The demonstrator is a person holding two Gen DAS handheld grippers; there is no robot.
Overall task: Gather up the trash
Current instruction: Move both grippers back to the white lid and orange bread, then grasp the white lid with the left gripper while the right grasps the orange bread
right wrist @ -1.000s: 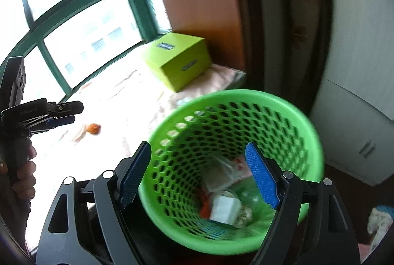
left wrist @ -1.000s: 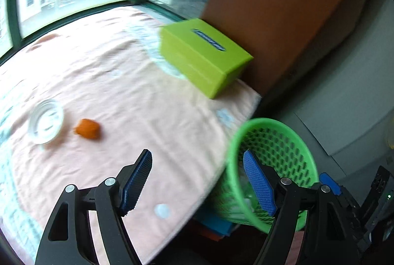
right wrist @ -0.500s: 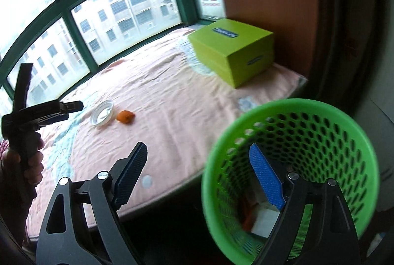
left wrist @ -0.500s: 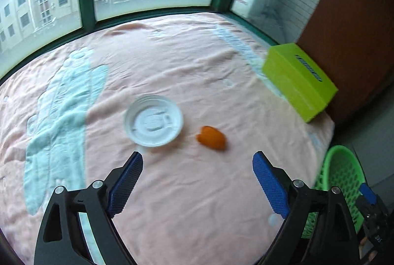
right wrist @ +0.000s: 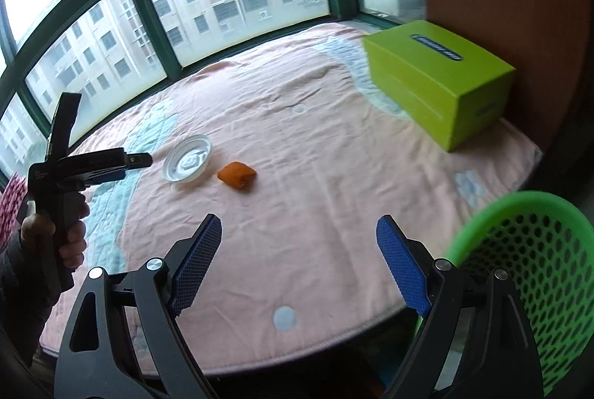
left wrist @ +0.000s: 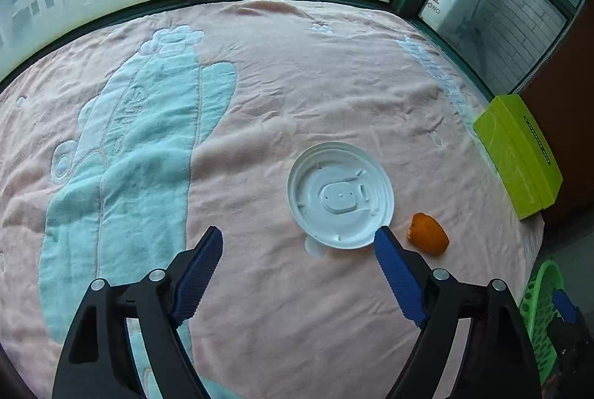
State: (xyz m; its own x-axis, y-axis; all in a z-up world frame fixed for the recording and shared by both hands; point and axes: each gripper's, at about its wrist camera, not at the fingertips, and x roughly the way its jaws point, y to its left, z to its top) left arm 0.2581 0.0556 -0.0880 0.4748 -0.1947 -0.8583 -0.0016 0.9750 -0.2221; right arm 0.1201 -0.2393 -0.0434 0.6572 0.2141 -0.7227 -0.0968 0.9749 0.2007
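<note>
On the far left of the right wrist view, a hand (right wrist: pixel 70 235) grips the left gripper (right wrist: pixel 139 159), seen side-on above the blanket (right wrist: pixel 334 176); its black fingers point toward the lid (right wrist: pixel 187 158). From its own camera the left gripper (left wrist: pixel 299 250) has its blue pads (left wrist: pixel 196 276) spread wide with nothing between them. Under it the pink blanket (left wrist: pixel 278 83) carries a pale blue cartoon figure (left wrist: pixel 122 154) on the left. Right of that figure lies the white plastic lid (left wrist: pixel 340 195), flat and hollow side up, with the tip of the gripper's right pad just overlapping its near edge in the picture; whether it touches cannot be told. Just beside the lid, to its right, sits an orange peel (left wrist: pixel 427 234), apart from it. Farther right a lime-green box (left wrist: pixel 518 154) stands at the blanket's edge beside a brown panel (left wrist: pixel 568 94), and a slice of the green basket (left wrist: pixel 538 310) shows at the lower right, below the blanket's edge. Seen from the right wrist, the peel (right wrist: pixel 237 175) lies right of the lid, the box (right wrist: pixel 438 83) is well apart at the back right, and the right gripper (right wrist: pixel 299 250) hangs over the near part of the blanket with its pads (right wrist: pixel 402 272) wide apart and empty. At the far right the basket (right wrist: pixel 527 272) stands off the blanket's edge, with its mesh wall beside the gripper's right finger.
</note>
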